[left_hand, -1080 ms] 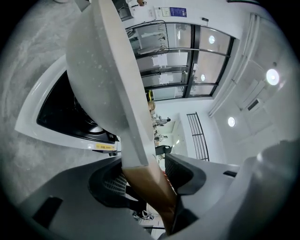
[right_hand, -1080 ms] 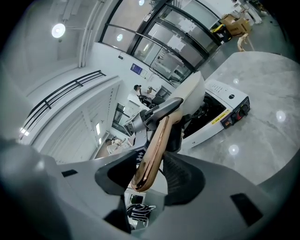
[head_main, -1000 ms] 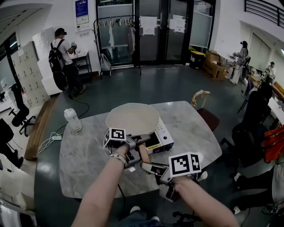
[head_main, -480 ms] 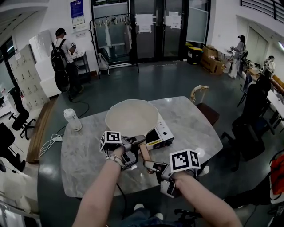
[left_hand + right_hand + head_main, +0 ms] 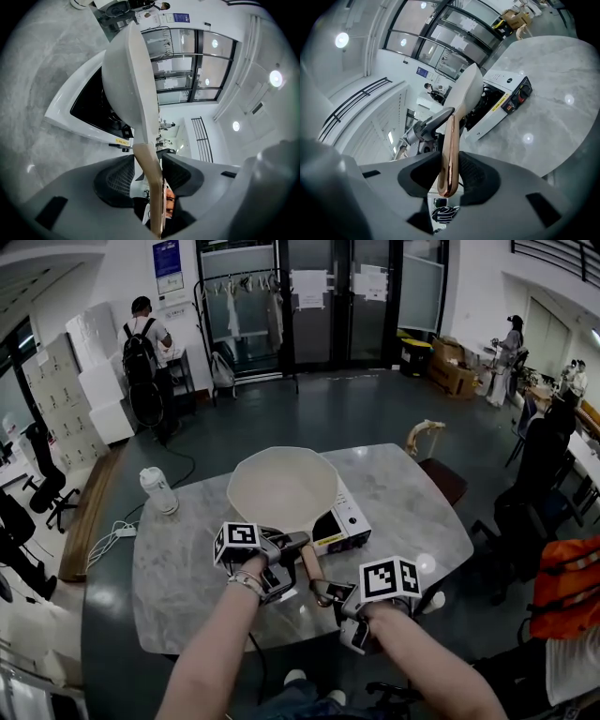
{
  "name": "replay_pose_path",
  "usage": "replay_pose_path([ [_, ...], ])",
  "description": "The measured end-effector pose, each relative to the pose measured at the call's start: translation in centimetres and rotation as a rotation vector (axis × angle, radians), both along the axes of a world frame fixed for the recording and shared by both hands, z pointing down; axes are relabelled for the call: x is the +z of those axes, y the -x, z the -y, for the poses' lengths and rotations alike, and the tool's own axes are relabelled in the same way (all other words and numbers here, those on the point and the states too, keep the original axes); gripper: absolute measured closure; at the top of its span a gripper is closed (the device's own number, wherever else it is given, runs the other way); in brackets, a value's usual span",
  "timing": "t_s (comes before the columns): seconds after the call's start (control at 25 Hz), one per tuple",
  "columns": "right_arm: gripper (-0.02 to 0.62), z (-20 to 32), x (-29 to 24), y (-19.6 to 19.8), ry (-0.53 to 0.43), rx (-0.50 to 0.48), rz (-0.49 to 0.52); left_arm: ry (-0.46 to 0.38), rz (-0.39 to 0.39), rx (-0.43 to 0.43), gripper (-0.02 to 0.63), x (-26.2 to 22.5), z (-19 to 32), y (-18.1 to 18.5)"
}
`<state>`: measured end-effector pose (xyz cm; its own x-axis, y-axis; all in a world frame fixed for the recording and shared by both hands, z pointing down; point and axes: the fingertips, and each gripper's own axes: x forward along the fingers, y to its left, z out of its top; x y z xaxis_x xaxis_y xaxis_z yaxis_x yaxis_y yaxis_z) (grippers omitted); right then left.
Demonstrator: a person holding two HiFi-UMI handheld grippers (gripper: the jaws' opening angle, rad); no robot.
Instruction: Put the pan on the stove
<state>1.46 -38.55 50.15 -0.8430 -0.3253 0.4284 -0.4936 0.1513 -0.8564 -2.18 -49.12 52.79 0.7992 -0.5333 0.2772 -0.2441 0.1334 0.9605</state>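
Note:
A cream pan (image 5: 281,488) rests on the white portable stove (image 5: 349,519) on the marble table. Its tan handle (image 5: 309,563) sticks out toward me. My left gripper (image 5: 289,547) is at the handle's root next to the pan, jaws closing, and the handle (image 5: 149,168) runs between pads that lie against it. My right gripper (image 5: 325,592) is at the handle's coppery end (image 5: 449,154), jaws closing with both pads pressed on it. From the right gripper view the pan (image 5: 466,91) and the stove (image 5: 501,105) lie just ahead.
A white bottle (image 5: 159,491) stands at the table's (image 5: 412,512) left edge, above a power strip and cable (image 5: 108,535) on the floor. A wooden chair (image 5: 427,451) is at the far right corner. People stand far off at the room's back left and right.
Both grippers stay at the pan's handle and the pan stays on the stove. The right gripper has edged a little toward the pan. The person at the back has shifted slightly right.

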Motion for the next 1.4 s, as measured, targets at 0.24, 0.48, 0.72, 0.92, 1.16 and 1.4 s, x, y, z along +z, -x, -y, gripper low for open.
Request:
replay_pose_path([
  [0.24, 0.457, -0.1, 1.0, -0.2, -0.013, 0.034, 0.003, 0.023, 0.0, -0.019, 0.422, 0.9, -0.1, 0.1],
  [0.48, 0.456, 0.0, 1.3, -0.5, -0.028, 0.051, -0.027, 0.029, 0.03, -0.017, 0.422, 1.0, -0.1, 0.1],
  [0.72, 0.456, 0.0, 1.8, -0.7, -0.027, 0.064, -0.052, 0.006, 0.017, -0.029, 0.376, 0.6, -0.4, 0.4],
  [0.92, 0.456, -0.1, 1.9, -1.0, -0.032, 0.077, -0.05, 0.009, 0.016, -0.032, 0.376, 0.7, -1.0, 0.6],
  [1.16, 0.458, 0.2, 1.7, -0.9, -0.066, 0.067, -0.07, -0.004, 0.008, -0.024, 0.376, 0.5, -1.5, 0.6],
  [1.4, 0.337, 0.1, 1.8, -0.9, -0.065, 0.044, -0.07, -0.047, -0.01, -0.023, 0.347, -0.3, -2.0, 0.8],
])
